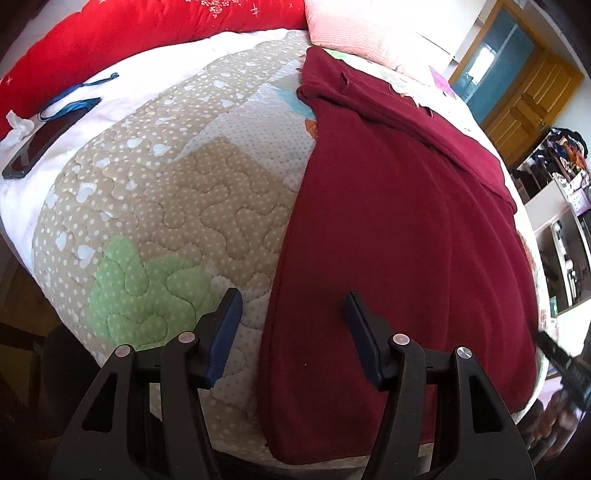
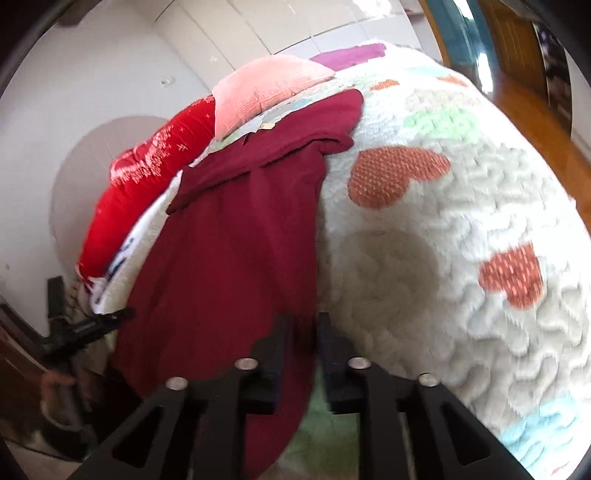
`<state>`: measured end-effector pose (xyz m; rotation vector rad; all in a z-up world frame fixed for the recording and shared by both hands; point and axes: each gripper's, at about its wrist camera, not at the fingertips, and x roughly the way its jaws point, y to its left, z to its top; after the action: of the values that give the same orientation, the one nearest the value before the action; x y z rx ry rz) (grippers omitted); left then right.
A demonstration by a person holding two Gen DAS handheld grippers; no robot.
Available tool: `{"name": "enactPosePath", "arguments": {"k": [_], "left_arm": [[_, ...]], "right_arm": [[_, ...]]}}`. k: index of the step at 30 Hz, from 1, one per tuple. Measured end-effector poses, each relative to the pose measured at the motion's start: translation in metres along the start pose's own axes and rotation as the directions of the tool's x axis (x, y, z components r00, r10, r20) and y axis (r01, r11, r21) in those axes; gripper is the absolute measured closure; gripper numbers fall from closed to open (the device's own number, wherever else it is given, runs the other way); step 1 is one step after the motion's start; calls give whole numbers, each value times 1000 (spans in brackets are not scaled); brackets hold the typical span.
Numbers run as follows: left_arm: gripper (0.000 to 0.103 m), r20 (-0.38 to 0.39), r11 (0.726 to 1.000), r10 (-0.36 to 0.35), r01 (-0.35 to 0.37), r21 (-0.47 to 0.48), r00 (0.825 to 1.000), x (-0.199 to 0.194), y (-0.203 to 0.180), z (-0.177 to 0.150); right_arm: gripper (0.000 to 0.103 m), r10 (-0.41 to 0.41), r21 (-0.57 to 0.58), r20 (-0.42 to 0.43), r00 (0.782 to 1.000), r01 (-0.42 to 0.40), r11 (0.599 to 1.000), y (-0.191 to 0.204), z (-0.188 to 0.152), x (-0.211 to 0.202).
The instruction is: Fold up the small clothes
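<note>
- Here, a dark red garment [image 1: 399, 236] lies lengthwise on a patchwork quilt [image 1: 155, 192] covering a bed, near the quilt's front edge.
- Its long sides look straight and doubled over, with a loose flap, perhaps a sleeve, bunched across the far end; so I judge the lengthwise folding mostly done.
- What seems left is folding it crosswise into a small packet and smoothing that far end.
- The left gripper [image 1: 293, 314] hovers above the garment's near left edge, its jaws wide apart and holding nothing.
- The right gripper [image 2: 303, 332] is at the garment's near right edge, jaws almost together; the picture is blurred, so I cannot tell whether cloth is pinched between them.
- Beyond the garment sit a pink pillow [image 1: 354, 26] and a bright red cushion [image 1: 122, 33].
- A phone [image 1: 44, 140] rests on the quilt's far left, well apart from the garment.
</note>
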<state>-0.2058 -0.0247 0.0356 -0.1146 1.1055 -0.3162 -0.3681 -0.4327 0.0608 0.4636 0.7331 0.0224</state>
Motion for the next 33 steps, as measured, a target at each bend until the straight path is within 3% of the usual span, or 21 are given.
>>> {"name": "enactPosePath", "arguments": {"k": [1, 8, 21, 29, 33], "left_arm": [[45, 4, 1000, 3, -3, -5, 1000, 0, 0, -1], [42, 1, 999, 38, -38, 22, 999, -2, -7, -7], [40, -21, 999, 36, -35, 28, 999, -6, -8, -17], [22, -47, 999, -19, 20, 25, 999, -6, -6, -30], [20, -61, 997, 7, -2, 77, 998, -3, -14, -32]], "right_arm": [[66, 4, 7, -4, 1000, -4, 1000, -4, -5, -5], [63, 71, 15, -27, 997, -70, 997, -12, -29, -24], [58, 124, -23, -66, 990, -126, 992, 2, -37, -12], [55, 178, -66, -87, 980, -184, 981, 12, -43, -3], [51, 227, -37, -73, 971, -230, 972, 10, -43, 2]]}}
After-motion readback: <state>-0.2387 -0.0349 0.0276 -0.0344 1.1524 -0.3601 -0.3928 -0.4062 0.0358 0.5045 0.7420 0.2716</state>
